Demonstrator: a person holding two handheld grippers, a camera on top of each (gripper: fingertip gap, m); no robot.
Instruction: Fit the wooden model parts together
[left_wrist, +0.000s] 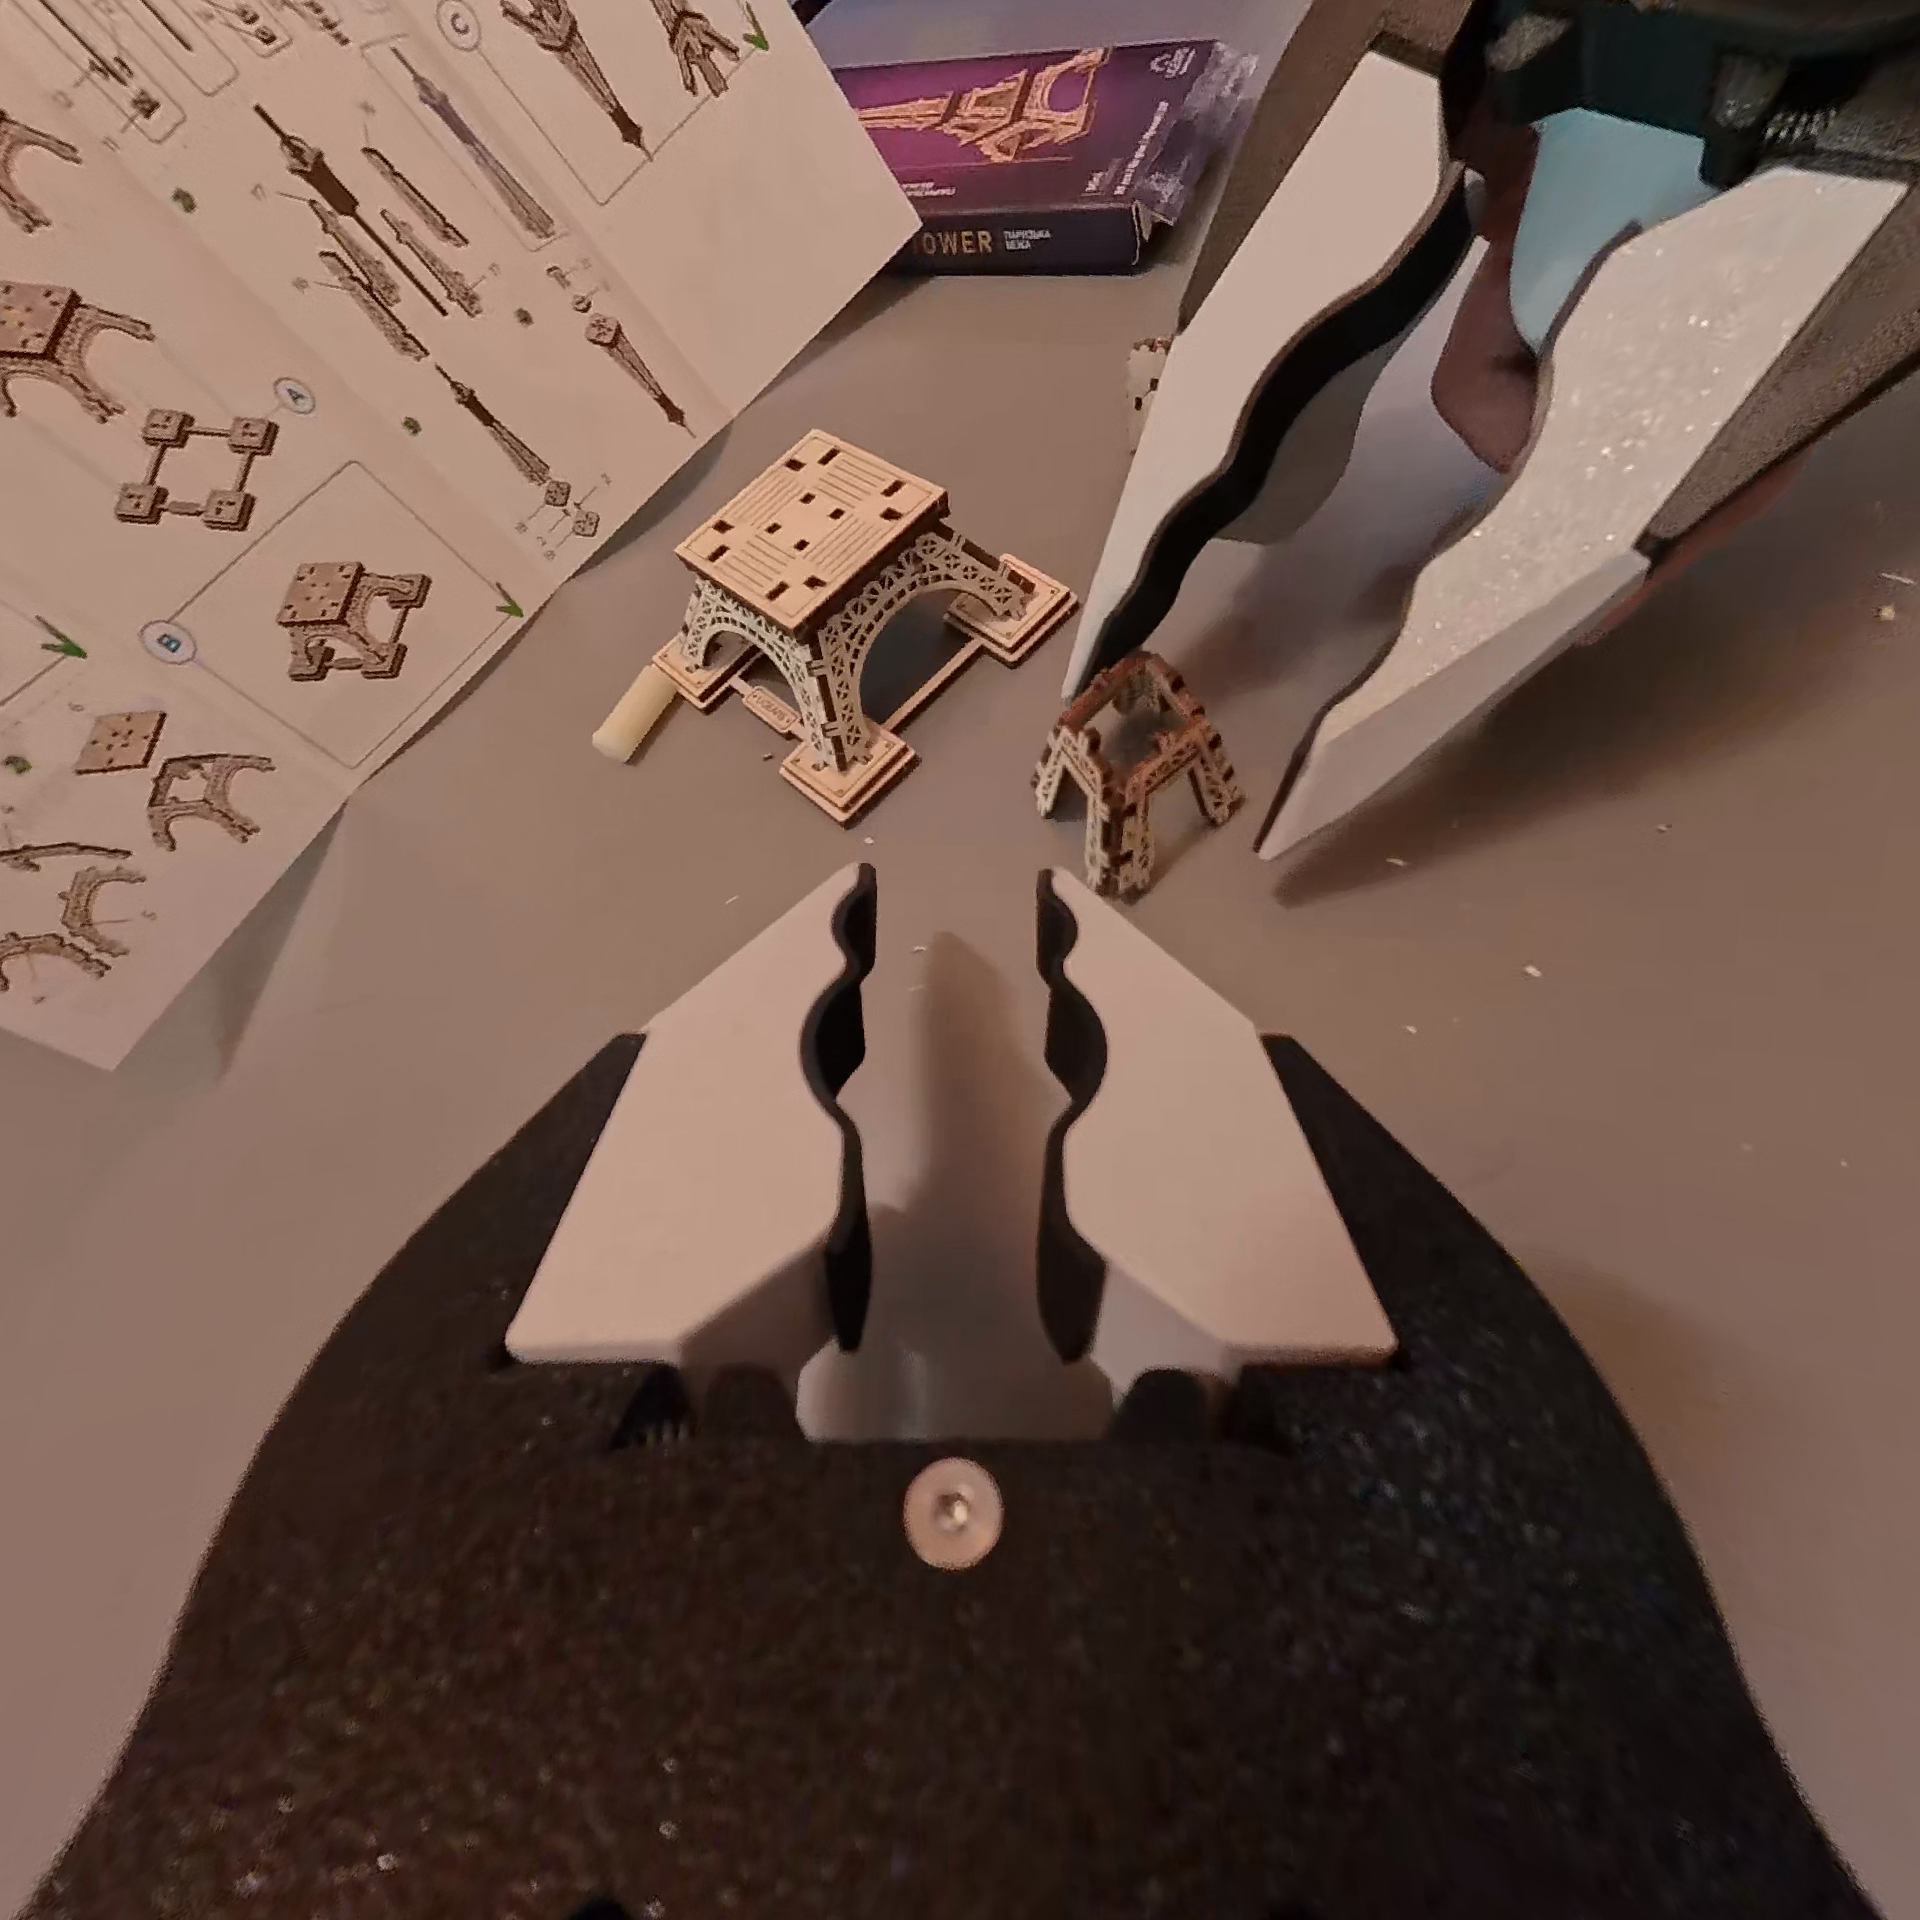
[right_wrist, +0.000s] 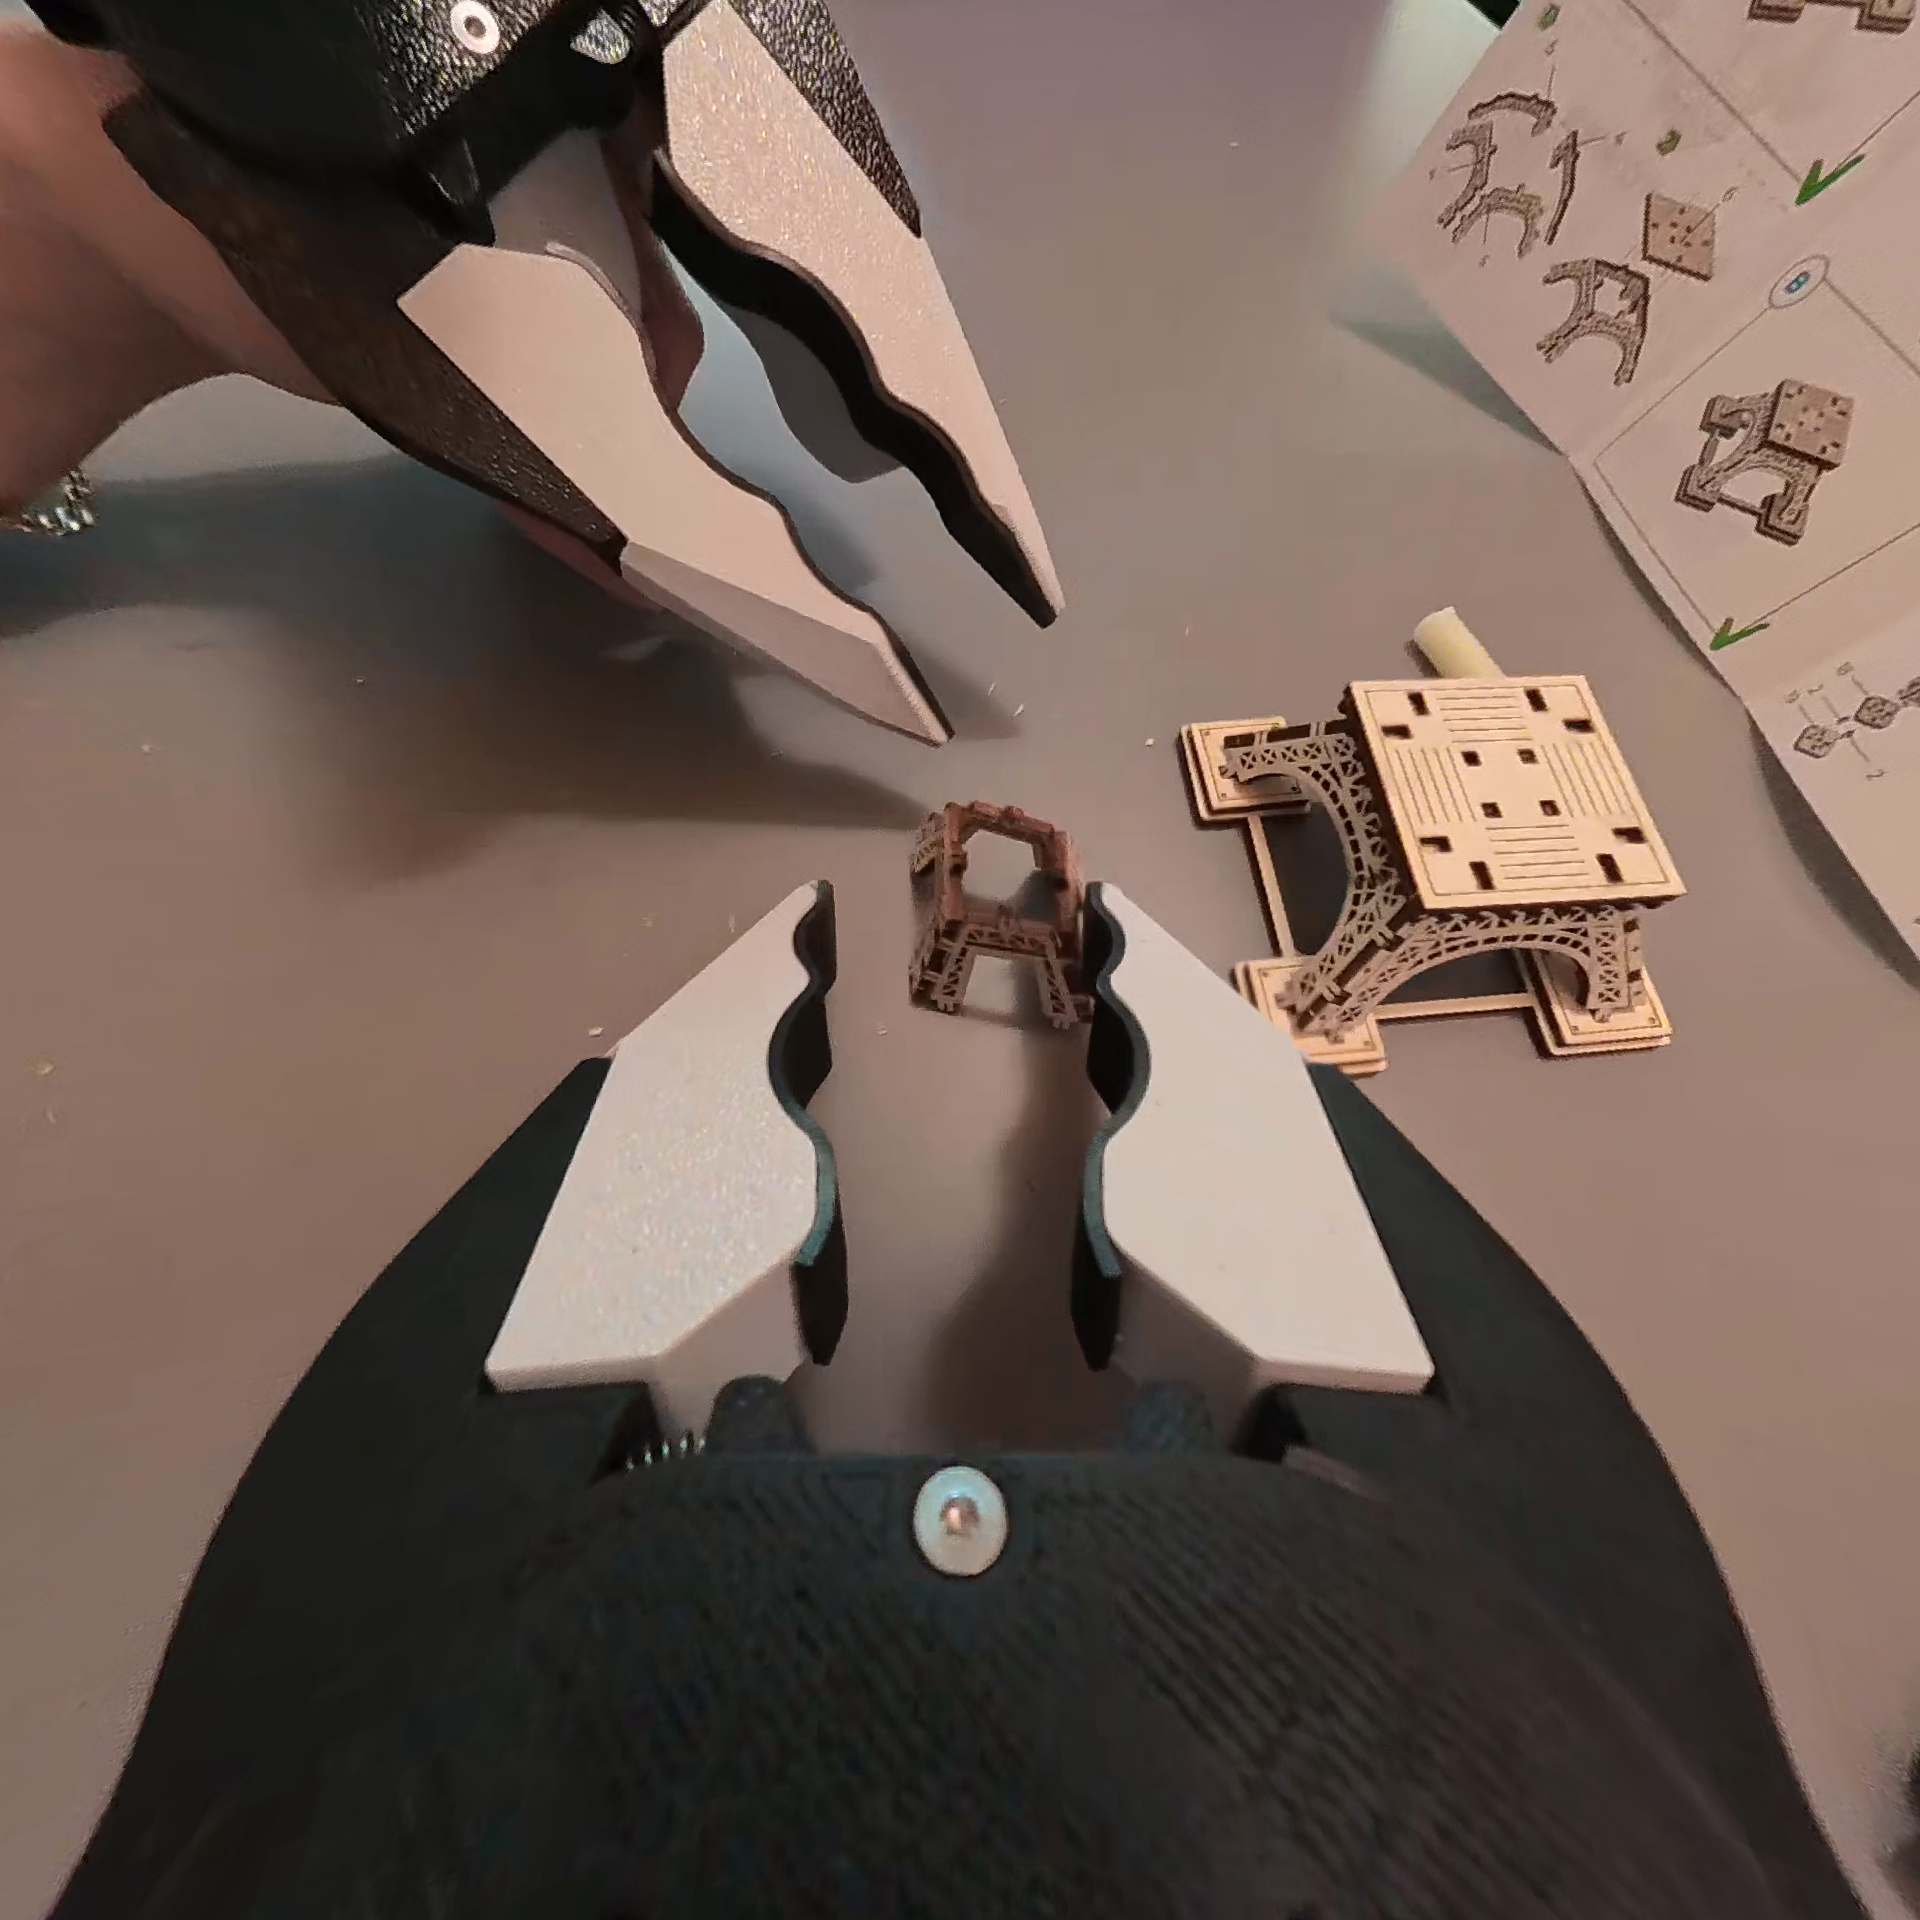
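Nearest the lens in the left wrist view, the left tool (left_wrist: 954, 894) hangs over bare grey desk (left_wrist: 1558, 1143) with its jaws parted and nothing between them. Across from it the right tool (right_wrist: 956, 904) is likewise spread and empty, its fingertips reaching either side of the small dark tower section (right_wrist: 992, 914), which stands upright on its four legs; the right-hand fingertip looks to be just beside or touching one leg, though I cannot tell which.

By the look of things, the step in hand is the pick-up of that small section, not yet gripped. The next move calls for closing gently on its lattice sides, lifting it, and setting its legs into the slots on the flat top of the pale tower base (right_wrist: 1455, 862), which stands near by on its square frame. The left tool could steady that base.

Around them lie a short cream stick (left_wrist: 634, 717) against the base, the unfolded instruction sheet (left_wrist: 312, 416), and the purple box (left_wrist: 1039, 156) farther back. Nothing blocks the path between the two parts; wood crumbs dot the desk.
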